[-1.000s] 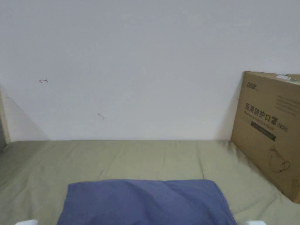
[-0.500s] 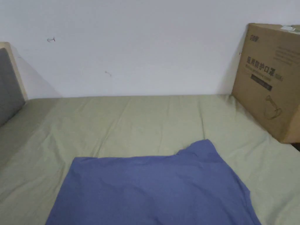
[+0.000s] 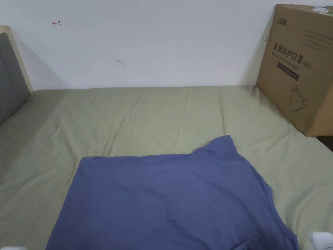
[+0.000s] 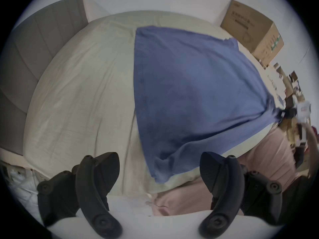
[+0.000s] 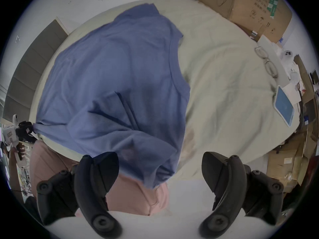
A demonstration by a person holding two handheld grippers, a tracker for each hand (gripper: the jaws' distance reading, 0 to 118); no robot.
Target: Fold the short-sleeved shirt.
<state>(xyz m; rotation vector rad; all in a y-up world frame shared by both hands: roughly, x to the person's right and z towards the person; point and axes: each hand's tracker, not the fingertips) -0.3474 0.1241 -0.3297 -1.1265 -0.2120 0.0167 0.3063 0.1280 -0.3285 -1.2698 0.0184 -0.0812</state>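
Note:
A blue short-sleeved shirt lies spread on the pale green bed sheet, with one sleeve poking out at its far right. Its near edge hangs over the bed's front edge by my legs. In the left gripper view my left gripper is open, and a shirt corner lies beyond the jaws. My right gripper is open too, with a drooping fold of the shirt just ahead of its left jaw. White parts of the right gripper and left gripper peek in at the head view's bottom corners.
A large cardboard box stands on the bed's far right against the white wall. A grey headboard closes the left side. Eyeglasses and a blue flat item lie at the bed's right edge. My pink trousers are against the front.
The head camera has tilted down, so more of the bed and shirt shows. The shirt's far edge was straight; a sleeve now sticks out at its far right.

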